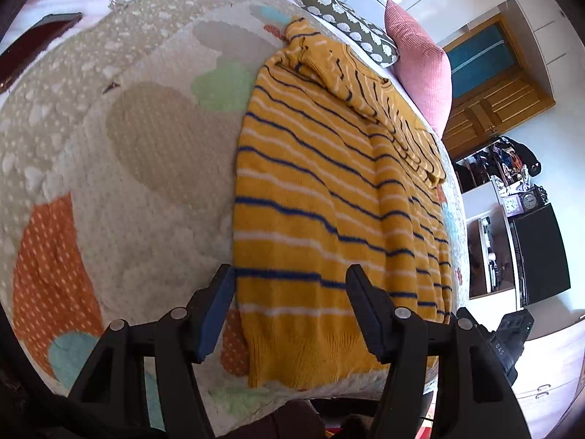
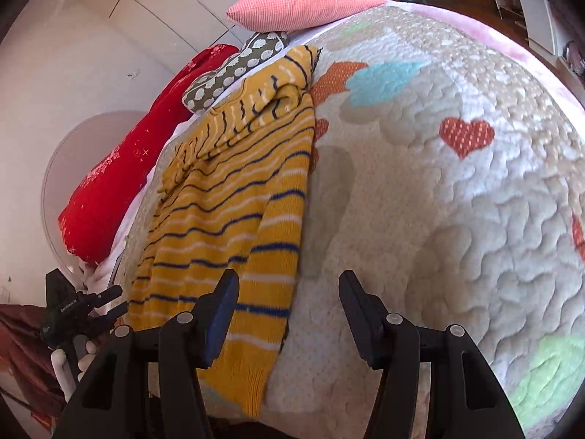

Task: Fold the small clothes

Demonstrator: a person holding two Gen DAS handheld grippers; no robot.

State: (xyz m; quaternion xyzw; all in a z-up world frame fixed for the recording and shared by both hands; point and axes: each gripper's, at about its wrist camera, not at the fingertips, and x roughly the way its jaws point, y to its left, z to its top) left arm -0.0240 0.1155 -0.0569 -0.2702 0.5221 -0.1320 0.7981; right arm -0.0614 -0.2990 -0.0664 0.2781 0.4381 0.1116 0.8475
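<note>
Soft patchwork bed quilt (image 1: pixel 146 183) holds the yellow knitted sweater with blue and white stripes (image 1: pixel 314 190). Both my left tongs (image 1: pixel 289 314) and right tongs (image 2: pixel 289 318) hang half open above its bottom edge, holding nothing.

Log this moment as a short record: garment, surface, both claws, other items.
garment: yellow striped sweater, lying flat, sleeves folded in over its chest
surface: patterned quilt on a bed
left claw: open, empty, at the sweater's near hem
right claw: open, empty, at the hem's other corner
other items: pink pillow, red pillow, spotted cushion at the far end
</note>
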